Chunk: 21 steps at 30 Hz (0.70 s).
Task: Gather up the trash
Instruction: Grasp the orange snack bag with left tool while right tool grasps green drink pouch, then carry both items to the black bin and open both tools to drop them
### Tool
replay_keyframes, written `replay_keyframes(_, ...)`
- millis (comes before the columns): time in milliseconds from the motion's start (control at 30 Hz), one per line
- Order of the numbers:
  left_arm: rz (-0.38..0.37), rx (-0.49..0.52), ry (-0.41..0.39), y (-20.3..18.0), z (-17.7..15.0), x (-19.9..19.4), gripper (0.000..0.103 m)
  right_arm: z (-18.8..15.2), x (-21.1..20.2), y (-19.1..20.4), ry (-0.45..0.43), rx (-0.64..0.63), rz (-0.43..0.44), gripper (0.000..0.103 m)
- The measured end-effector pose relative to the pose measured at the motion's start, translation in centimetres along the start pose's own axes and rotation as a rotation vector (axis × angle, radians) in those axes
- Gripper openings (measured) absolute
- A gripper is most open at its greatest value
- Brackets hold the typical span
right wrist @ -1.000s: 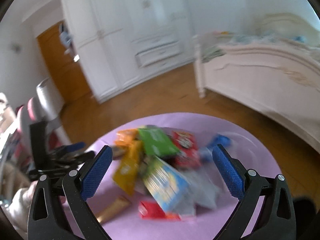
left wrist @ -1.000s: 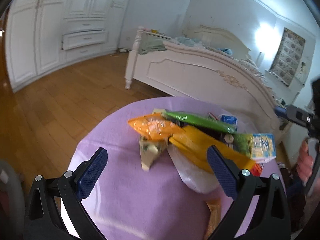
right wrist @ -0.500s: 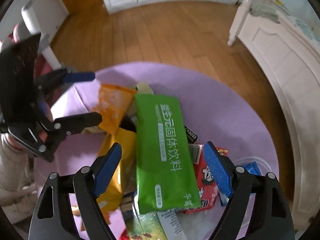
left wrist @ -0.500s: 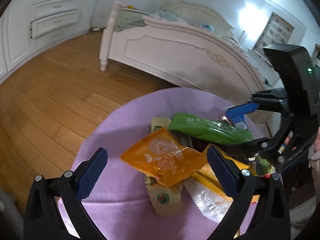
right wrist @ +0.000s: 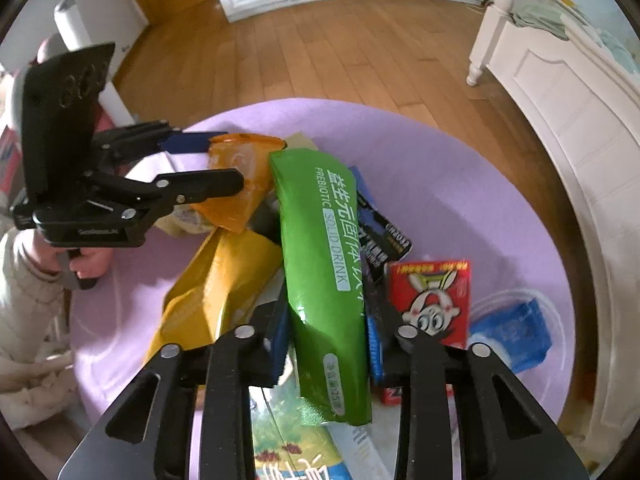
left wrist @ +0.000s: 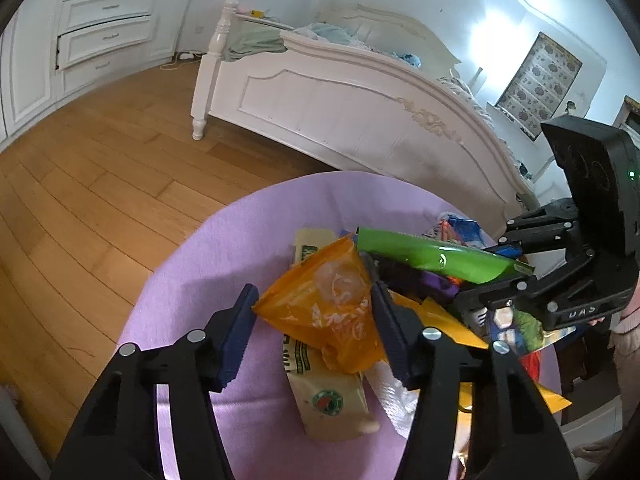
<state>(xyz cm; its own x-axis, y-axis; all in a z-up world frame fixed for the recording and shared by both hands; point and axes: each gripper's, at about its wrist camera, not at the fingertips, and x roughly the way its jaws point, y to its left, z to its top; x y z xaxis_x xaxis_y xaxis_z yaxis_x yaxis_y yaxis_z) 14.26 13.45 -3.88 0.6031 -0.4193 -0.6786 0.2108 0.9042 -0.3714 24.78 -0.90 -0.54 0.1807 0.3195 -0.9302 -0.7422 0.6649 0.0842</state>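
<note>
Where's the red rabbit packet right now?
In the right wrist view, the red packet lies on the purple cloth, right of the green pouch in the right gripper, beside a blue wrapper.

Wood floor (left wrist: 100, 168), white bed (left wrist: 340, 96), white cabinets (left wrist: 104, 36).

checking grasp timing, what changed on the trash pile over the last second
Both grippers came down from above the pile and narrowed: the left gripper around the crinkled orange plastic wrapper, the right gripper around the long green drink pouch. The pile on the purple tablecloth stayed put.
</note>
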Motion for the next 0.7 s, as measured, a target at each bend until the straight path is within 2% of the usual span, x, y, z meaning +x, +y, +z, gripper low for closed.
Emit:
replay_keyframes(233, -0.033, -0.001, -0.074, -1.8, -0.6, -2.9, 0.055, -3.5, -5.2, -0.3, -0.199, 0.077, 0.113, 0.027)
replay_keyframes(333, -0.059, -0.001, -0.119, -3.4, -1.1, -5.0, 0.055, -6.5, -8.1, -1.2, -0.332, 0.147, 0.206, 0.027)
replay_keyframes(533, -0.115, 0.037, -0.158, -8.5, -1.8, -7.0, 0.055, -14.9, -12.7, -3.9, -0.623, 0.316, 0.352, 0.027)
replay_keyframes(600, -0.145, 0.053, -0.156, -10.9, -1.7, -6.8, 0.055, -18.0, -13.7, -5.0, -0.700, 0.387, 0.366, 0.027)
replay_keyframes(700, -0.193, 0.097, -0.141, -15.0, -2.0, -5.6, 0.055, -23.1, -14.3, -7.1, -0.786, 0.501, 0.338, 0.027)
